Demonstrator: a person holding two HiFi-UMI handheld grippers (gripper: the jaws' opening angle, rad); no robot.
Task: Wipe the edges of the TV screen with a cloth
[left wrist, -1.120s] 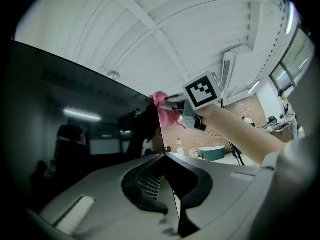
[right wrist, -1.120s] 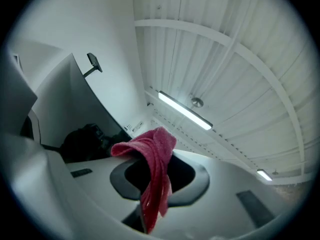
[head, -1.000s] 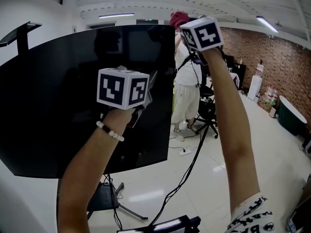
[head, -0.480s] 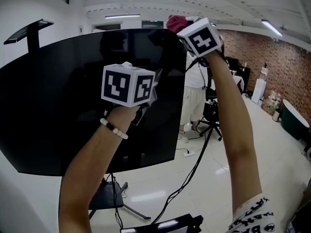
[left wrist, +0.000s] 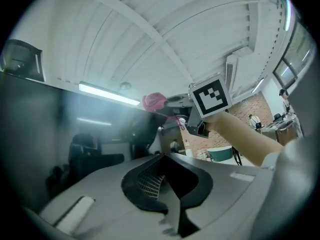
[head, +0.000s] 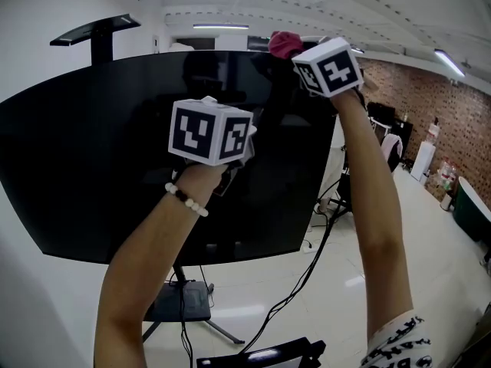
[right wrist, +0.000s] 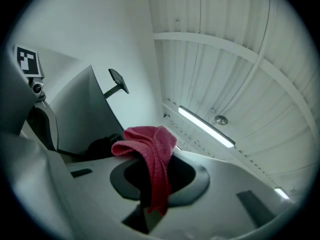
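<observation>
Filling the left and middle of the head view, the large black glossy flat TV screen (head: 100, 152) stood upright. Its glass was probably fragile and quick to show smears, so pressure along its rim should be light. In front of its middle the left gripper (left wrist: 167, 184) was held up on a bent, raised left forearm (head: 146, 267) with a bead bracelet (head: 186, 199) at the wrist. Its jaws were closed together on nothing, and whether it touched the glass could not be told. Further right, the small dark-pink woven cloth (right wrist: 150, 146) sat at the screen's top edge, close to the upper right corner. It looked light, soft and limp, folding over and hanging in a loose tail. A pinch through a bunched fold, as here, therefore seemed the sound hold, with a free pad of fabric left to meet the edge. The right gripper (right wrist: 152, 189) had its jaws clamped on that fold. The right arm (head: 376, 205) reached almost straight up, its wrist tipped toward the screen's top.
</observation>
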